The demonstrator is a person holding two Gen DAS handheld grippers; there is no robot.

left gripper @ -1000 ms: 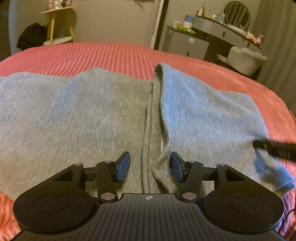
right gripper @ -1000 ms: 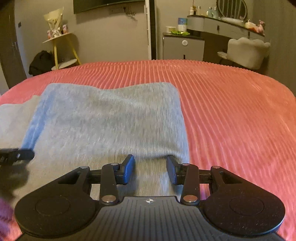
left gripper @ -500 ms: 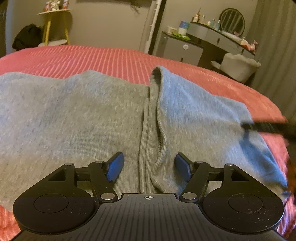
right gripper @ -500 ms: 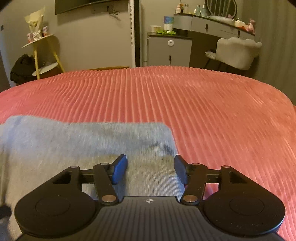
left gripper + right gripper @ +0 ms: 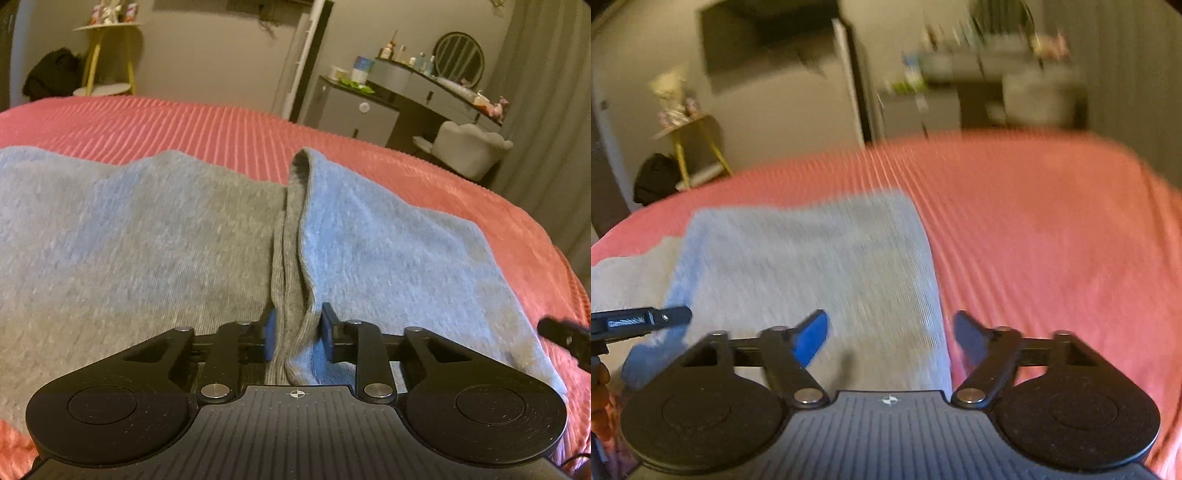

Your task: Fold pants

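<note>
Two grippers: both at the near edge of the pants, one clenched on cloth, one released.
Landmark: red ribbed bed (image 5: 229,125), which carried everything.
Pants: grey pants (image 5: 147,243) lay flat across the near part of the bed, one part doubled over so its ribbed edge ran as a raised ridge away from the left wrist camera.
Fold ridge: ribbed band (image 5: 290,258), layered, running from the near bed edge toward the bed's middle.
Left gripper (image 5: 294,334): jaws narrowed onto the near end of the ribbed band, pads pressing the layers on both sides; half a second earlier they stood wide apart with the band loose between them.
Right gripper (image 5: 890,338): jaws spread, astride the right-hand border of the folded panel (image 5: 812,266), nothing pinched; the view was motion-blurred, and the camera sat further back from the bed's middle than half a second before.
Change: left grasp newly made; right one repositioning toward the same near edge.
Meaning for task: one corner appeared secured, so the next fold likely waited on the right gripper taking the opposite corner.
Background: vanity (image 5: 424,85) beyond the bed's far side.
</note>
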